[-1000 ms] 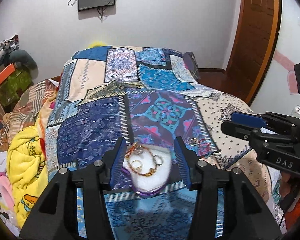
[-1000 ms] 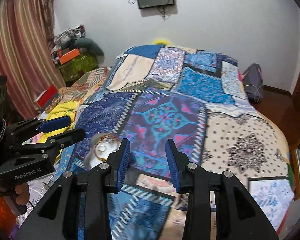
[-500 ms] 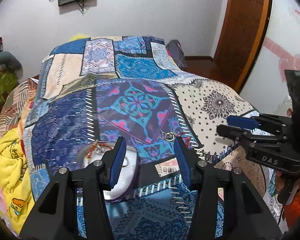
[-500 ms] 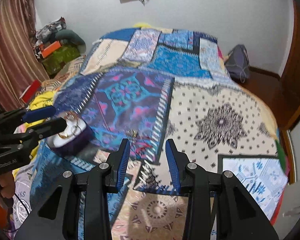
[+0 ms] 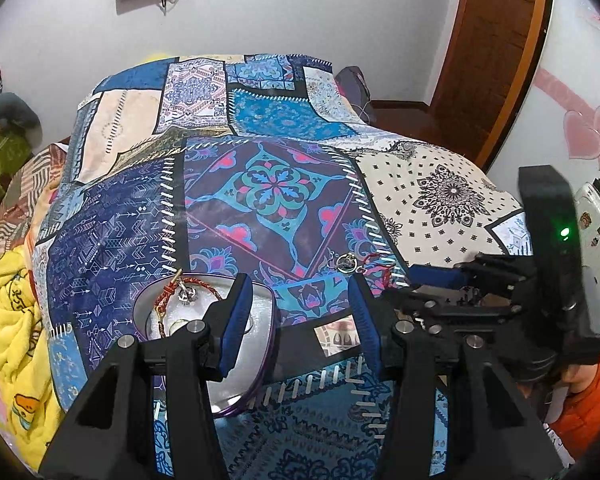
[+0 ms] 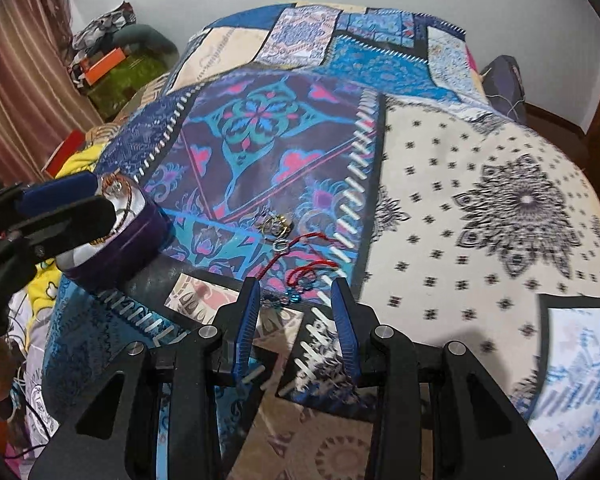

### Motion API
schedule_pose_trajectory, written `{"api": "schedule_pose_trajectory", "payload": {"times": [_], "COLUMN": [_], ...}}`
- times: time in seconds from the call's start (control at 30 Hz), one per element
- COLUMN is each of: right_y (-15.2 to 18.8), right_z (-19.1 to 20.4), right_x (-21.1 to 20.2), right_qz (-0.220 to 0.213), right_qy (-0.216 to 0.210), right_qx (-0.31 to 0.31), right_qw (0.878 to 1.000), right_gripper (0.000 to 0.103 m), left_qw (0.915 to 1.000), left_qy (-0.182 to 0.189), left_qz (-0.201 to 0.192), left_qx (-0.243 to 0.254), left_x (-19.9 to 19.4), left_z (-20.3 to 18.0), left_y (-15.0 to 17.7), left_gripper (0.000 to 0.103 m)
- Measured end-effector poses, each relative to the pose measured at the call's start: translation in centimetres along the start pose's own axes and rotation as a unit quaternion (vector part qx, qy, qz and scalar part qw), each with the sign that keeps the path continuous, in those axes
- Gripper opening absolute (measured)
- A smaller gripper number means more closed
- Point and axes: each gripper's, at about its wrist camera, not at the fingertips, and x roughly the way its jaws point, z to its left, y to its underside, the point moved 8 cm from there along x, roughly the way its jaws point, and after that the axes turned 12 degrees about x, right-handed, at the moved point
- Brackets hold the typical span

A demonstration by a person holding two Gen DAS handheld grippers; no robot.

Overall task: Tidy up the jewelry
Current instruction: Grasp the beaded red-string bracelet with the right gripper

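At the far left edge of the bed, a crumpled yellow blanket [image 5: 10,320] hangs beside the patchwork quilt [image 5: 268,184]. Next to it on the quilt sits a purple-walled jewelry box [image 5: 260,344] with a pale lining; a red and gold braided bracelet [image 5: 180,286] and a small ring lie inside it. The left tool [image 5: 300,320] hangs above the box's right rim, its blue-padded jaws apart and grasping nothing.

Further right, loose on the purple and teal patch, lies a little cluster of silver rings [image 6: 276,226], and just below them a thin red cord [image 6: 300,256] trails toward some small blue beads [image 6: 294,298]; the blur makes it hard to say whether cord and beads are one piece. The right tool [image 6: 296,312] is tipped down at the quilt with its jaws parted on either side of the beads, not pressing on them, so it is released and empty. In the left wrist view the same tool appears at the right, held by a hand in an orange sleeve [image 5: 588,408].

A brown wooden door [image 5: 496,52] stands at the far right.
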Motion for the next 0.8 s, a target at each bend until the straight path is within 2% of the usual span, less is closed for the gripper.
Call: {"api": "schedule_pose_trajectory", "payload": {"times": [0.1,0.17,0.23,0.27,0.43,0.67,0.8], "right_y": [-0.2,-0.3,-0.3,-0.2,0.2,-0.9,-1.6], "right_z": [-0.3,-0.9,-1.0,-1.0,-0.7,-2.2,-2.9], "right_x": [0.5,0.7,0.9,0.9,0.3,-2.9,-5.3], "right_qz": [-0.007,-0.012,-0.011,-0.011,-0.019,-0.060,-0.087], "right_qy": [0.000,0.014,0.016,0.016,0.026,0.026,0.027], "right_qx": [0.005,0.006,0.009,0.007,-0.008,0.012,0.019], "right_qw": [1.000,1.000,1.000,1.000,0.999,0.998,0.996], "right_gripper": [0.033,0.028,0.017,0.007,0.007,0.007,0.007], "left_qw": [1.0000,1.0000,1.0000,1.0000,1.0000,0.9994,0.9983], "left_qy": [-0.001,-0.001,0.001,0.002,0.009,0.031,0.055], "left_qz": [-0.001,-0.002,-0.002,-0.003,-0.002,0.000,0.011], "left_qx": [-0.002,-0.002,-0.002,-0.001,0.001,0.011,0.014], "left_x": [0.1,0.2,0.3,0.3,0.3,0.6,1.5], "left_z": [0.1,0.2,0.1,0.0,-0.6,-2.5,-4.2], "left_y": [0.1,0.1,0.0,0.0,-0.1,-0.3,-0.4], "left_gripper": [0.049,0.049,0.049,0.049,0.049,0.049,0.041]}}
